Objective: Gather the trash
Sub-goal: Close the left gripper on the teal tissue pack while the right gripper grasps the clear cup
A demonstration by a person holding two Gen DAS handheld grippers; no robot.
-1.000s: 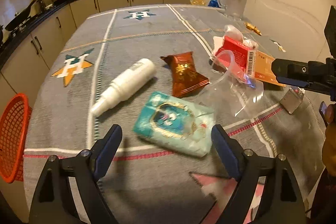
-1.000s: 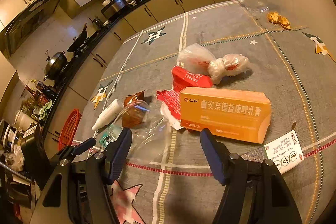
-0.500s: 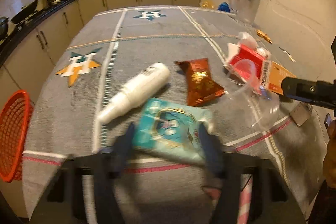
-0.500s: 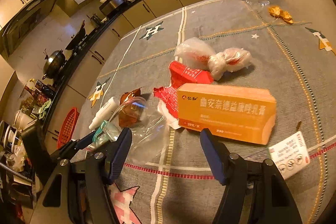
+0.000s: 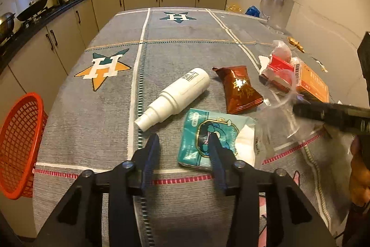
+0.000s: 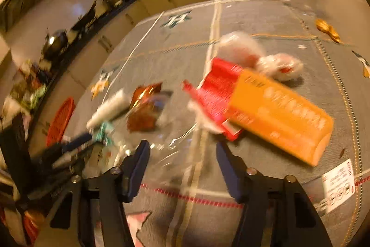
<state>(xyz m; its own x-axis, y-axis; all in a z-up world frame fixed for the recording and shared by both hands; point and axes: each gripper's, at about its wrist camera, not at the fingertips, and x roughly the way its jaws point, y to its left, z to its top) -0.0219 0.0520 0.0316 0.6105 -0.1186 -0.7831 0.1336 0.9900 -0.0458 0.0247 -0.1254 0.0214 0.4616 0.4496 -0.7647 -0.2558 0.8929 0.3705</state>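
Trash lies on the grey tablecloth: a teal tissue pack (image 5: 217, 142), a white spray bottle (image 5: 175, 96), a brown snack wrapper (image 5: 240, 89), a clear plastic bag (image 5: 282, 112), a red wrapper (image 6: 217, 92), an orange box (image 6: 277, 115) and knotted white bags (image 6: 277, 64). My left gripper (image 5: 183, 142) is open and empty; its right finger overlaps the tissue pack's left edge. My right gripper (image 6: 182, 152) is open, just above the clear plastic bag (image 6: 175, 138), with the orange box to its right. The right wrist view is blurred.
A red mesh basket (image 5: 18, 142) hangs off the table's left edge. A glass pitcher (image 5: 275, 10) stands at the far right corner. A white leaflet (image 6: 337, 184) lies near the right front. Kitchen counters with pots run behind and to the left.
My left gripper's jaws have narrowed and it has shifted left, so the tissue pack now sits at its right finger. My right gripper has moved forward over the clear bag, blurring its view.
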